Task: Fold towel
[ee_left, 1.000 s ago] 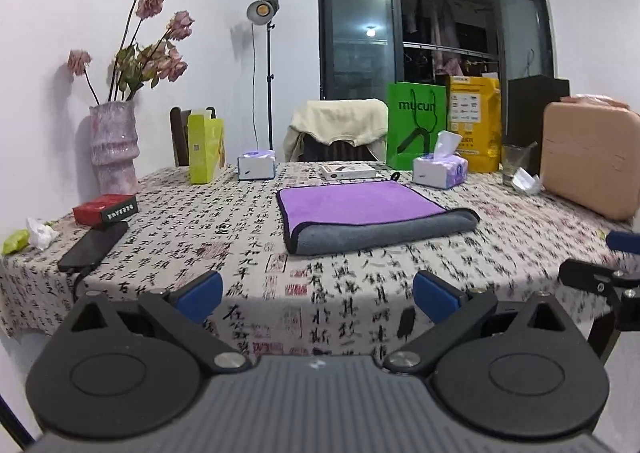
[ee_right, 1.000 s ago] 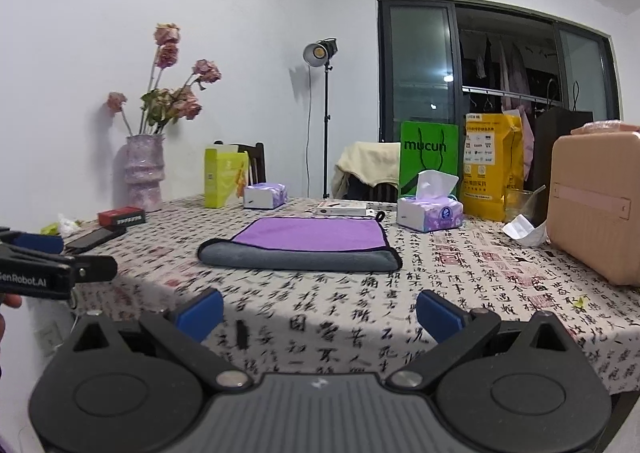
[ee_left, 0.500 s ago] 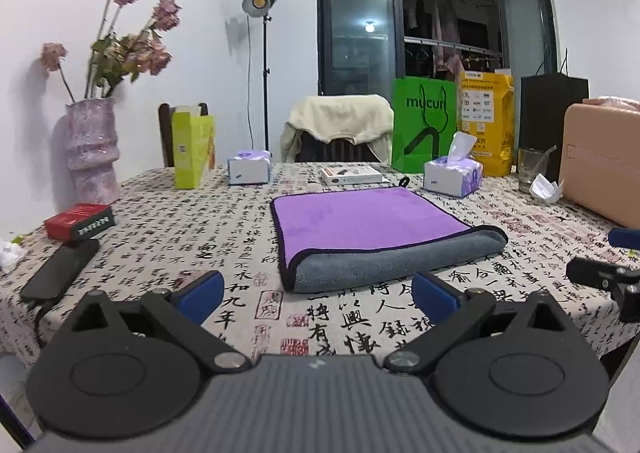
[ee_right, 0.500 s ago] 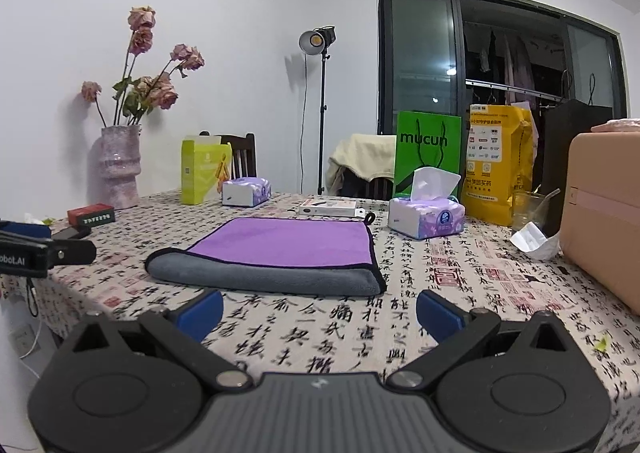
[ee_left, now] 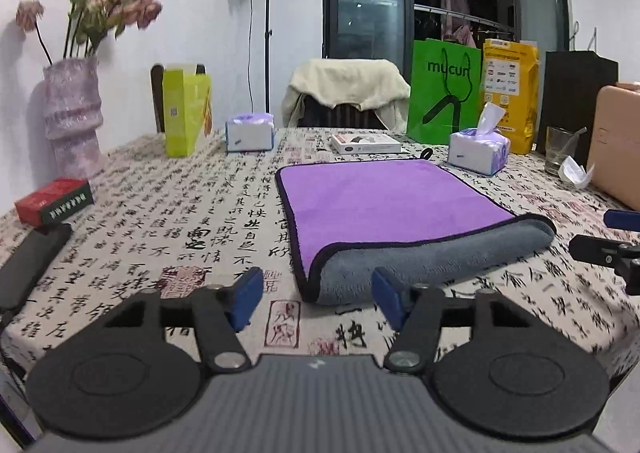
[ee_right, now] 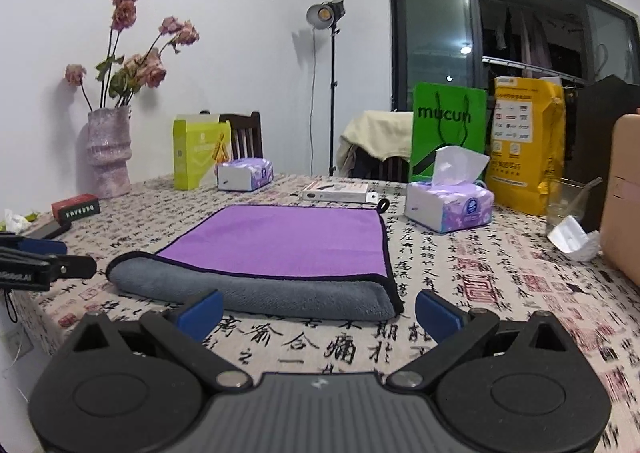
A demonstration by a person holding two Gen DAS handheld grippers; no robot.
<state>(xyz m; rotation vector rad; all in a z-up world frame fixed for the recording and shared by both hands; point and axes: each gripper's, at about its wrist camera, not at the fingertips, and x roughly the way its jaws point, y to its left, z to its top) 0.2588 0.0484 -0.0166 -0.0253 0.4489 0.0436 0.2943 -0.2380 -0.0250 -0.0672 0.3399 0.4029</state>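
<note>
A towel (ee_left: 384, 201), purple on top and grey underneath, lies folded flat on the table, its rounded grey fold facing me. It also shows in the right wrist view (ee_right: 280, 249). My left gripper (ee_left: 316, 301) is open and empty, just short of the fold's near left corner. My right gripper (ee_right: 318, 313) is open and empty, just short of the fold's right part. Each gripper's fingers show at the edge of the other's view.
The patterned tablecloth (ee_left: 180, 213) carries a vase (ee_left: 72, 117), red box (ee_left: 54, 201), phone (ee_left: 32, 257), yellow-green box (ee_left: 186, 113), two tissue packs (ee_left: 478, 147), a flat box (ee_left: 366, 143), a glass (ee_left: 560, 149) and a tan case (ee_left: 618, 141). Bags and a chair stand behind.
Both grippers have moved forward and lower, close to the towel's near fold. The left gripper's fingers have narrowed somewhat. The towel has not moved.
</note>
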